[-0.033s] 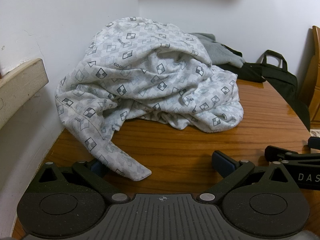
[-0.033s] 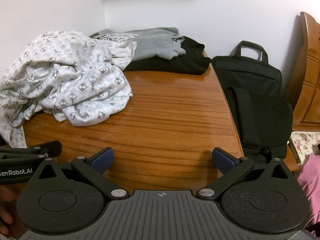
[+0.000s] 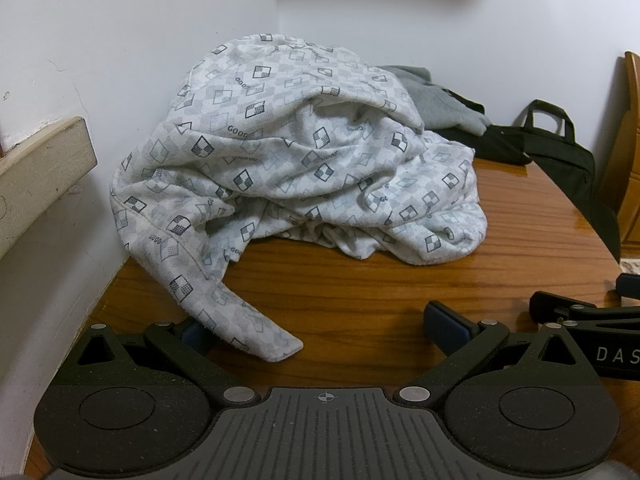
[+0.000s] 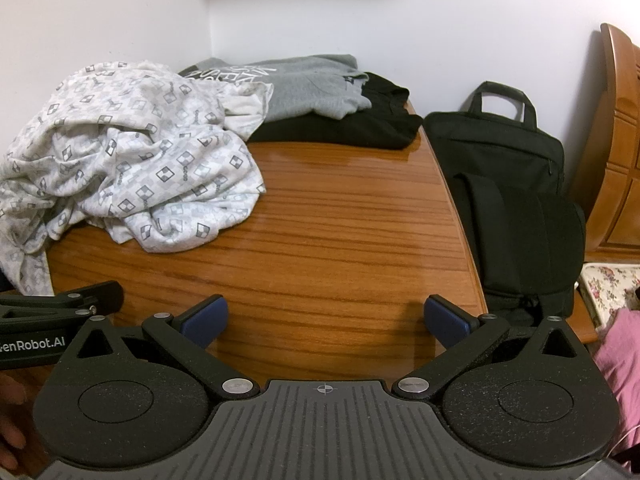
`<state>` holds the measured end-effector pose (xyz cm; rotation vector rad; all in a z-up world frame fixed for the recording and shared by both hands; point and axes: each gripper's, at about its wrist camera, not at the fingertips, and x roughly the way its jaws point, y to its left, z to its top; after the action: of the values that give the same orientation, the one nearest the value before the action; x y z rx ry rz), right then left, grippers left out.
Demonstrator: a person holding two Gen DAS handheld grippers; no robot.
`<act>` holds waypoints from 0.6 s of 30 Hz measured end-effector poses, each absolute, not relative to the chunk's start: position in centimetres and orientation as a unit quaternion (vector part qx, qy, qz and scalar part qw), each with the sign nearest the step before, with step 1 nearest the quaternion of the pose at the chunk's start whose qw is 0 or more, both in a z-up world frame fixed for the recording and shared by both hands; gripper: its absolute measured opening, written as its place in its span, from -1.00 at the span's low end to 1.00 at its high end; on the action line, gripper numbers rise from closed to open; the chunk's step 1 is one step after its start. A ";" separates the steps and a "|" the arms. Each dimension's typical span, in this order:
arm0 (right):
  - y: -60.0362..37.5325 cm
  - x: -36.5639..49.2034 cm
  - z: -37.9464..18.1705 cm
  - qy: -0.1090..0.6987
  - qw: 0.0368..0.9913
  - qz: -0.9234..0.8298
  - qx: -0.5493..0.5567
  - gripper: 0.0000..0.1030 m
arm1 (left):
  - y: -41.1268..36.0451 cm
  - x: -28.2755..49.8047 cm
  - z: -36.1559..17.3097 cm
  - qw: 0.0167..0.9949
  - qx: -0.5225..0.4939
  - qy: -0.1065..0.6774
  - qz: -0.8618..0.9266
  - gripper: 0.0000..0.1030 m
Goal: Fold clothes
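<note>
Against the left wall, toward the far corner, the wooden table is carrying everything you are working with, and its near right half is lying bare, which looks like the room you are keeping for spreading a garment flat. On the floor at the table's right edge a black bag is leaning upright, out of the way. The patterned white garment is sitting crumpled in a heap on the left side, pushed up to the wall, with one sleeve trailing toward you along the near left edge; that loose end is probably the easiest place for you to start. Behind the heap, at the far edge, a grey top is lying folded flat on a black garment, so those two appear finished and stacked clear of the working space.

You are holding the left gripper angled down at the near edge, jaws spread as wide as they go and gripping nothing; the sleeve end is lying just in front of its left finger, hiding part of it, but whether cloth and pad are touching cannot be told. You are holding the right gripper just to its right over bare wood, equally wide and empty, ready to take a second corner once you are lifting the cloth.
</note>
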<state>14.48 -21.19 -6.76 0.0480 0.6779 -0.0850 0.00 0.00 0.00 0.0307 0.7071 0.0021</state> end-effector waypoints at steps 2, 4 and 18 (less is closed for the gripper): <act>-21.2 14.5 -6.8 0.332 0.942 -0.042 0.023 1.00 | 0.0 0.0 0.0 0.938 0.015 0.346 0.001 1.00; -21.2 14.5 -6.8 0.332 0.942 -0.042 0.023 1.00 | 0.0 0.0 0.0 0.938 0.015 0.346 0.001 1.00; -21.2 14.5 -6.8 0.332 0.942 -0.042 0.024 1.00 | 0.0 0.0 0.0 0.938 0.015 0.346 0.001 1.00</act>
<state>14.46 -21.17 -6.77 0.0480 0.6779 -0.0850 -0.01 -0.02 0.00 0.0304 0.7075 0.0011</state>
